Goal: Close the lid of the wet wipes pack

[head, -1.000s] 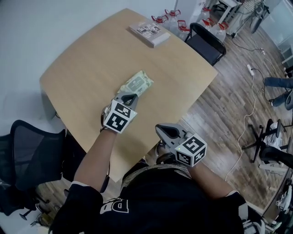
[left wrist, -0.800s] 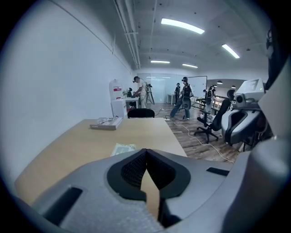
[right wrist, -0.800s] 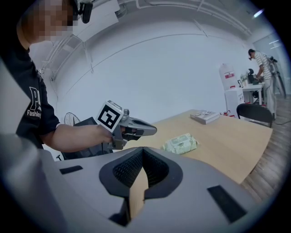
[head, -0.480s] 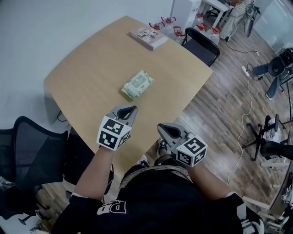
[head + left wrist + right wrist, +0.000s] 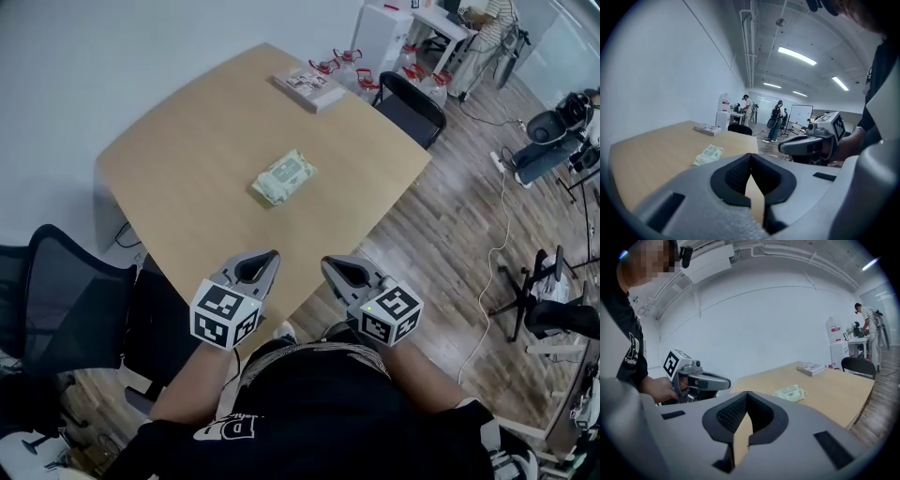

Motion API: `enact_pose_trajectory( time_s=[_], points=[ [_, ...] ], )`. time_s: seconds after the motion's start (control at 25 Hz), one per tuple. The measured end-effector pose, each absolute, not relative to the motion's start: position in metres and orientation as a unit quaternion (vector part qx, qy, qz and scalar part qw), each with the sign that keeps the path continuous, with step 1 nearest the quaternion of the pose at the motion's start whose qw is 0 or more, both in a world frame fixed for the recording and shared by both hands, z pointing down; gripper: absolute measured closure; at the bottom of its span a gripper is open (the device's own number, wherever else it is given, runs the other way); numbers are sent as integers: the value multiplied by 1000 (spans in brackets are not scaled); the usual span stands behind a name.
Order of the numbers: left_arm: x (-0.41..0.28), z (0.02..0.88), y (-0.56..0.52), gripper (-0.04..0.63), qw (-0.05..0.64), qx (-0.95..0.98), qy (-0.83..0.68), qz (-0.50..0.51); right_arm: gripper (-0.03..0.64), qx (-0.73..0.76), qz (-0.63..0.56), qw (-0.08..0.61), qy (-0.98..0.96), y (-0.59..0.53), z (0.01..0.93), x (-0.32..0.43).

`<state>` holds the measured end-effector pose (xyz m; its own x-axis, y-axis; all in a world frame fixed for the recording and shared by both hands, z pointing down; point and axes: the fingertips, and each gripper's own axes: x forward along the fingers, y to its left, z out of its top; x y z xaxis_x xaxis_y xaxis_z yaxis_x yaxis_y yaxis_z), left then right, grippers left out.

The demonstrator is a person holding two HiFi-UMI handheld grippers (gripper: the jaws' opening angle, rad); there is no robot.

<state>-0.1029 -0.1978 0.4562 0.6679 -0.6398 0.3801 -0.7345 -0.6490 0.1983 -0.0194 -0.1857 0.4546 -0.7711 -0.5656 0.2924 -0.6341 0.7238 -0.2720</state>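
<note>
Overhead, the head view looks steeply down on a light wooden table [image 5: 187, 150] with the pale green wet wipes pack [image 5: 284, 177] lying flat near its middle, one long edge angled toward the far right corner. The pack is too small in every view to show clearly how its lid sits. Both claws are held low in the frame by the table's near corner, well apart from the pack, which lies ahead of them and touches neither. The left gripper [image 5: 270, 256] points up the frame toward the pack with its jaws pressed together and nothing between them; in the left gripper view the pack shows on the tabletop beyond the closed tips, a little to their left. The right gripper [image 5: 326, 263] sits just beside the left one, over the table's edge, its jaws likewise closed on nothing; in the right gripper view the pack lies beyond and to the right of the tips. A book [image 5: 309, 86] rests at the table's far corner, and a black chair [image 5: 410, 108] stands beside that end.
</note>
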Motion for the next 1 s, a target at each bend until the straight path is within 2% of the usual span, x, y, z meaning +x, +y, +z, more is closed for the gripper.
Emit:
enact_pose_trajectory(
  time_s=[0.48, 1.0],
  points=[
    [-78, 431, -152, 577, 157, 885, -426, 101, 612, 285, 162, 107, -939, -149, 434, 14],
    [-46, 427, -99, 577, 153, 871, -455, 109, 612, 262, 169, 111, -944, -94, 441, 43]
  ],
)
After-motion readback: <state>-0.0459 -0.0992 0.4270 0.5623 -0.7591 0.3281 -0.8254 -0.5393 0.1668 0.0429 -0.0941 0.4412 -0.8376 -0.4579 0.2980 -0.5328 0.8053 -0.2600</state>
